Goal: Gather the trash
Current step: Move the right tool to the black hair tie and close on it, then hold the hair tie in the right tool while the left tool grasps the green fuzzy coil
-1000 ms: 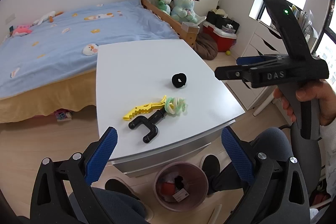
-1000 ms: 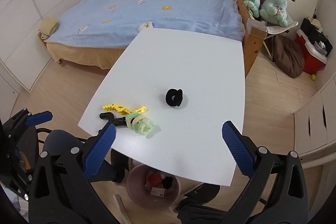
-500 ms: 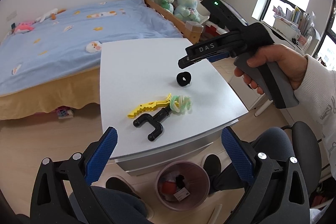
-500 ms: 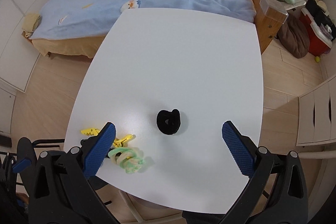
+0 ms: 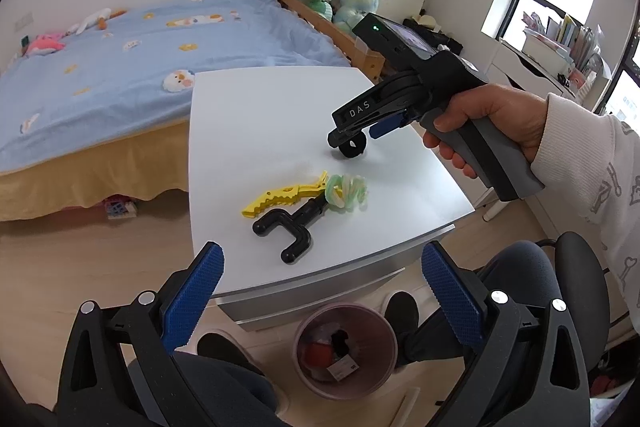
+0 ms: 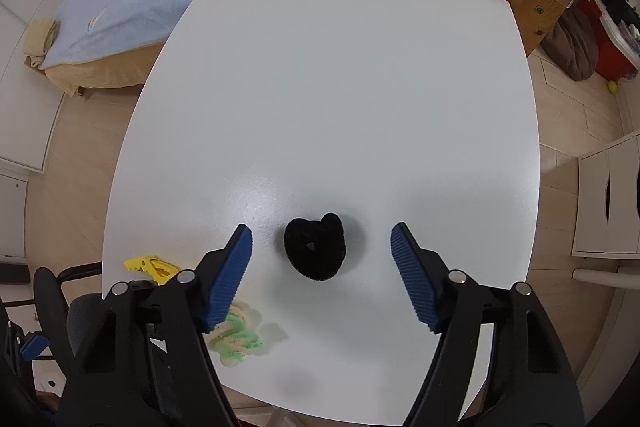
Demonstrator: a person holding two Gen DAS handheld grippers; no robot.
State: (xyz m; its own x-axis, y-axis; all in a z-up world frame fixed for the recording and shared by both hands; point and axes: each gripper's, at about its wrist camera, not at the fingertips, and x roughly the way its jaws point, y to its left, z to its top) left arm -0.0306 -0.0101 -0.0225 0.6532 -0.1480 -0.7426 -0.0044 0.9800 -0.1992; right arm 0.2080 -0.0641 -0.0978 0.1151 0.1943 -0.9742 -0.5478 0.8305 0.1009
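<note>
A black fuzzy hair tie lies on the white table. My right gripper is open and straddles it, one blue pad on each side, close to the tabletop; it also shows in the left wrist view over the black hair tie. A yellow clip, a black T-shaped plastic piece and a green-and-cream coil hair tie lie together near the table's front edge. My left gripper is open and empty, off the table's front, above a pink bin.
The pink bin on the floor below the table's front edge holds some trash. A bed with a blue cover stands behind the table. White drawers stand right of the table. The person's knees and chair are near the bin.
My right gripper has moved in from the right and down over the table until its open pads straddle the black hair tie. My left gripper has barely moved.
</note>
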